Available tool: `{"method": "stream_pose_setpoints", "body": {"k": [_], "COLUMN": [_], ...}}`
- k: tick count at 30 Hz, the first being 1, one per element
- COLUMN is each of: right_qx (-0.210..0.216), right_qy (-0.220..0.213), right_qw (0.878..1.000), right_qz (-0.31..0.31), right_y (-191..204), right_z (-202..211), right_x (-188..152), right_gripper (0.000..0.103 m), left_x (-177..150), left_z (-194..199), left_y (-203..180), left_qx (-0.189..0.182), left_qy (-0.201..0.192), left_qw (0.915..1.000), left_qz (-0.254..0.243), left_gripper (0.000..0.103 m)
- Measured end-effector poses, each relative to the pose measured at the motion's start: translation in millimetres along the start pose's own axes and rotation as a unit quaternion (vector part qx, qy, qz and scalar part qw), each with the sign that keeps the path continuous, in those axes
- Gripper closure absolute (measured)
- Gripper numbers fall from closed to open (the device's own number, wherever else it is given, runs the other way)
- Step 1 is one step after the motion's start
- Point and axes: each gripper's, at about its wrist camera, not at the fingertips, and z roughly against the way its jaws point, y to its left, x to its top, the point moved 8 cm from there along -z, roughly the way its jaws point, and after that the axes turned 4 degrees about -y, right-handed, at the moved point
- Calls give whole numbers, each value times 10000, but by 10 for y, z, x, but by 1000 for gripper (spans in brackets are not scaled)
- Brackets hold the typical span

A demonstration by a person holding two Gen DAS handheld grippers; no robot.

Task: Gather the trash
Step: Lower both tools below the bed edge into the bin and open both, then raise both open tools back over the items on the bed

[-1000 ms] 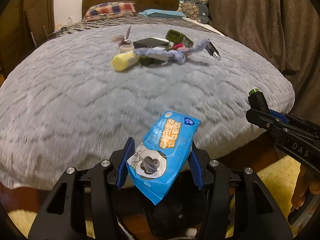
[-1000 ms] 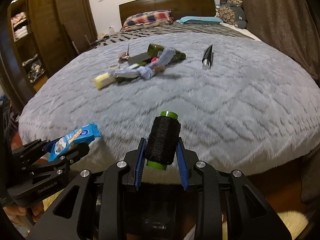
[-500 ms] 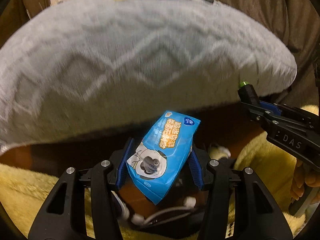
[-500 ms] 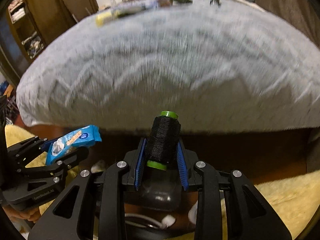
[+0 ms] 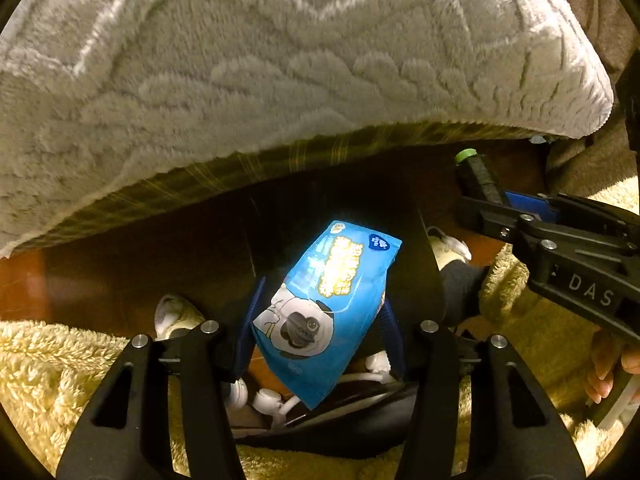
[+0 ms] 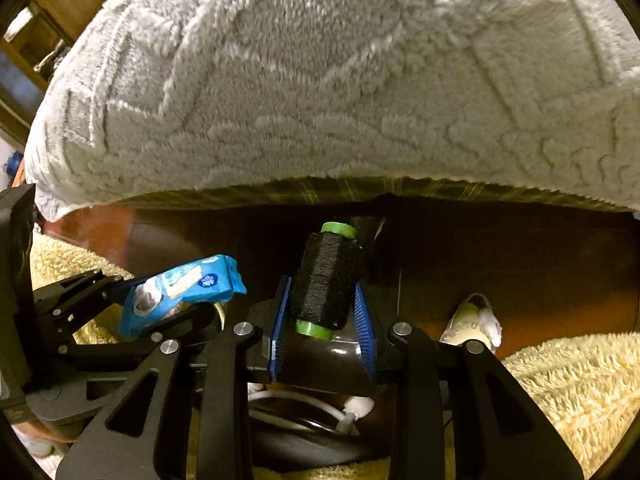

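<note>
While both grippers hang low at the foot of the bed, the grey fleece blanket (image 5: pixel 280 60) fills the whole upper half of each view, its edge curving across the middle with a strip of dark plaid fabric (image 5: pixel 224 176) just beneath it.

At lower centre of the left wrist view, the left gripper (image 5: pixel 320 320) is clamped on a blue wet-wipe pack (image 5: pixel 324 312). The pack stands tilted, its top corner leaning toward the upper right, with a round flap printed on its lower face and the blue finger pads (image 5: pixel 245 340) pressed to its sides. At the right edge of that view the right gripper (image 5: pixel 486 194) reaches in from the side, pinching a black thread spool (image 5: pixel 478 178) whose green end points up and left.

From the right wrist view, the spool (image 6: pixel 326 280) sits upright at centre, green rims showing top and bottom, squeezed between the right gripper's (image 6: pixel 325 312) blue pads (image 6: pixel 365 328). To the left of it, at the lower left of the frame, the left gripper (image 6: pixel 176 300) holds the wipe pack (image 6: pixel 182 288) lying nearly flat.

Below both grippers lies something dark and glossy (image 6: pixel 320 360) with white cords (image 5: pixel 280 400) around it; I cannot tell what it is. Yellow shaggy carpet (image 6: pixel 560 380) spreads across the lower corners, brown floor (image 5: pixel 100 280) showing between carpet and bed.
</note>
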Motion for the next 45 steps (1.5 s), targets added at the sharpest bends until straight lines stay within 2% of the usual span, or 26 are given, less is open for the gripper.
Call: {"method": "stream_pose_setpoints", "body": {"k": [2, 4, 6, 12, 16, 20, 25, 31, 33, 40, 45], "right_qx": [-2, -36, -81, -196, -407, -519, -580, -636, -656, -540, -571], "right_qy": [2, -22, -64, -336, -775, -1290, -1907, -2274, -2345, -2415, -2495], "right_qw": [10000, 10000, 9999, 9991, 9959, 9901, 9797, 9717, 9699, 9689, 9667], "right_qz": [-5, -4, -37, -173, -243, -211, -222, -97, -75, -43, -35], "right_y": [6, -21, -52, -177, -268, -257, -313, -247, -221, -119, -65], "right_z": [-10, -34, -26, 205, 502, 878, 1332, 1494, 1496, 1340, 1316], "right_x": [0, 25, 49, 189, 323, 537, 890, 1365, 1568, 1968, 2241], "right_gripper": [70, 63, 53, 48, 37, 31, 30, 30, 30, 30, 30], "left_x": [-30, -41, -30, 51, 181, 375, 673, 1183, 1328, 1888, 2170], "left_z": [-50, -57, -38, 108, 328, 657, 1100, 1462, 1508, 1550, 1466], "left_y": [-10, -17, -25, -24, -39, 51, 174, 365, 406, 597, 676], "left_qx": [-8, 2, 21, 185, 291, 668, 826, 1102, 1146, 1121, 1069], "left_qy": [73, 75, 33, -156, -466, -988, -1590, -2060, -2136, -2269, -2259], "left_qw": [10000, 10000, 10000, 9997, 9984, 9928, 9837, 9722, 9700, 9674, 9683], "left_qz": [-22, -64, -76, -75, -118, -126, -132, -167, -157, 55, 29], "left_gripper": [43, 40, 36, 33, 29, 22, 22, 22, 22, 22, 22]}}
